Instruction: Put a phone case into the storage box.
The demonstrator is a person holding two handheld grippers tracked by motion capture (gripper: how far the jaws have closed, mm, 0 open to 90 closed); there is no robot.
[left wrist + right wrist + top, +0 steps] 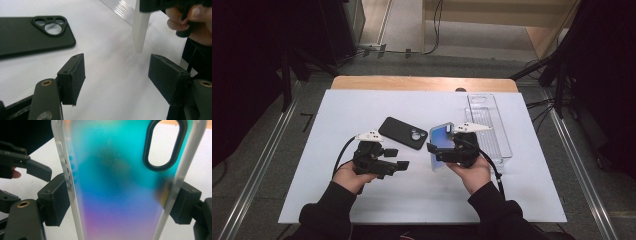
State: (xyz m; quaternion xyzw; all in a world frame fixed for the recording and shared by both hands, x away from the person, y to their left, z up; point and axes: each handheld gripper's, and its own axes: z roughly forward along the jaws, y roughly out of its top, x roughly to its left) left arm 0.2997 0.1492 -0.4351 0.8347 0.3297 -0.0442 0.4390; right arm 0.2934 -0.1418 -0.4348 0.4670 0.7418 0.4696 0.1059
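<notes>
A translucent phone case (pixel 441 145) with a blue-to-purple sheen stands on edge over the white mat, my right gripper (pixel 435 151) shut on its two long sides. In the right gripper view the case (pixel 120 170) fills the space between the pads (pixel 56 200), its oval camera hole at the top right. A black phone case (pixel 403 133) lies flat on the mat, back up, just beyond my left gripper (pixel 401 165). That left gripper (pixel 117 75) is open with nothing between its jaws, low over the mat, pointing toward the held case's edge (pixel 140 30).
A clear plastic tray (pixel 489 125) lies along the right side of the white mat (pixel 362 110), close behind the right hand. The wooden table edge (pixel 422 83) shows at the far side. Dark stands and cables surround the table.
</notes>
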